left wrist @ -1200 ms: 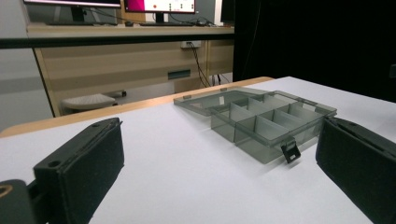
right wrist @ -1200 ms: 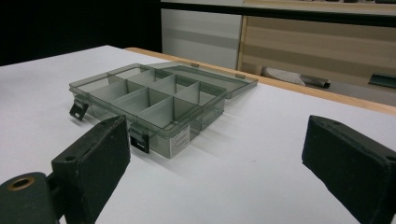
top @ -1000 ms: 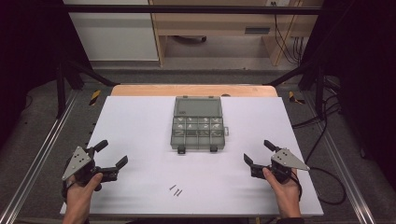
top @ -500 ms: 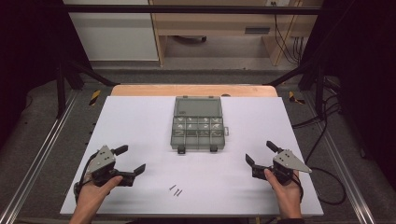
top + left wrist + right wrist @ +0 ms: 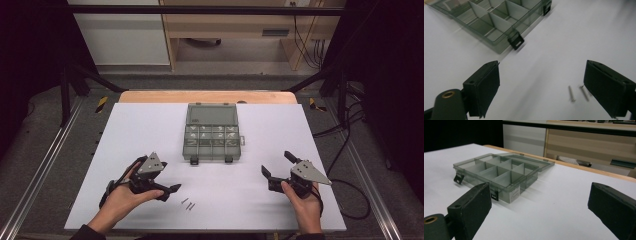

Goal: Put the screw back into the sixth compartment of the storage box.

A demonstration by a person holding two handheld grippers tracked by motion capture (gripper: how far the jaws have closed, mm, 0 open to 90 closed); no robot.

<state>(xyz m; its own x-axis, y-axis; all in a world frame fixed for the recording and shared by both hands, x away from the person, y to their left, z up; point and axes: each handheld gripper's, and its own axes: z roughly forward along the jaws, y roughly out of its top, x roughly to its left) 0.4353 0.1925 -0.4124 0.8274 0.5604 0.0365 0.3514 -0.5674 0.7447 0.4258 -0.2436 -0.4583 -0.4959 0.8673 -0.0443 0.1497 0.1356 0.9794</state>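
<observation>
Two small screws [image 5: 187, 203] lie side by side on the white table near its front edge. My left gripper [image 5: 170, 176] stands open just left of them; in the left gripper view the screws [image 5: 577, 93] lie close to the right jaw, not between the jaws. A clear grey compartment box [image 5: 212, 142] sits mid-table with its lid [image 5: 212, 115] folded back flat; its compartments [image 5: 491, 23] look empty. My right gripper [image 5: 276, 163] is open at the front right, pointing toward the box [image 5: 499, 172], with nothing between its jaws.
The white table top [image 5: 125, 130] ends in a wooden strip [image 5: 207, 96] at the far edge. Black latches [image 5: 516, 41] stick out from the box's near side. Metal rails [image 5: 45, 165] and cables [image 5: 345, 145] run along both sides of the table.
My left gripper has moved right from the table's left front toward the screws, staying open. The right gripper has barely shifted.
</observation>
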